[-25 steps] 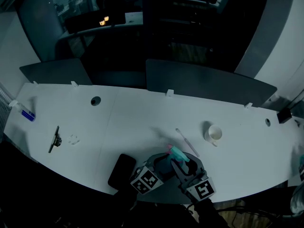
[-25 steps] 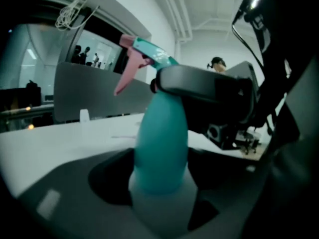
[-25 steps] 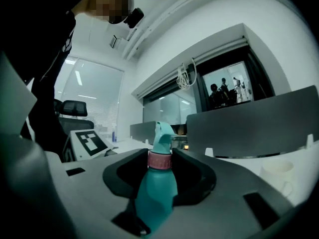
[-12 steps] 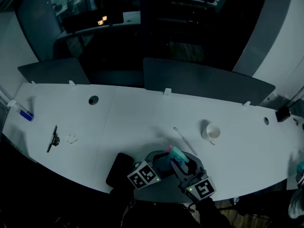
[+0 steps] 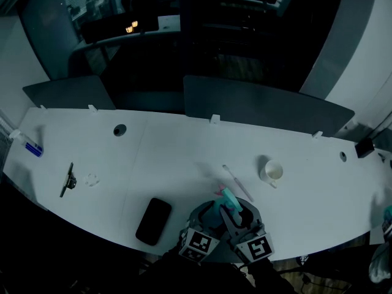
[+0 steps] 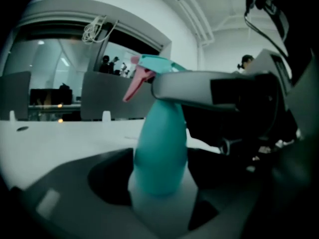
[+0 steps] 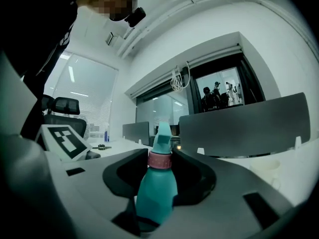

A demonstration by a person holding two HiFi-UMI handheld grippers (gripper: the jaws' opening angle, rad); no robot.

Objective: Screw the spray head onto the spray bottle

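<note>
Left gripper (image 6: 158, 193) clamps the spray bottle (image 6: 160, 148); right gripper (image 7: 160, 171) pinches the spray head (image 7: 162, 133); tilted, it could cross-thread.

The spray head (image 5: 225, 195) sits on top of the spray bottle (image 6: 159, 148), over the near edge of the table (image 5: 184, 164). Seen from above, with the bottle as the middle of the clock, the phone (image 5: 154, 220) lies at 9, the thin stick (image 5: 237, 183) close by at 12, the cup (image 5: 273, 172) at 2, and the round hole (image 5: 119, 130) far off at 10. A screen (image 5: 263, 106) stands behind the table.
</note>
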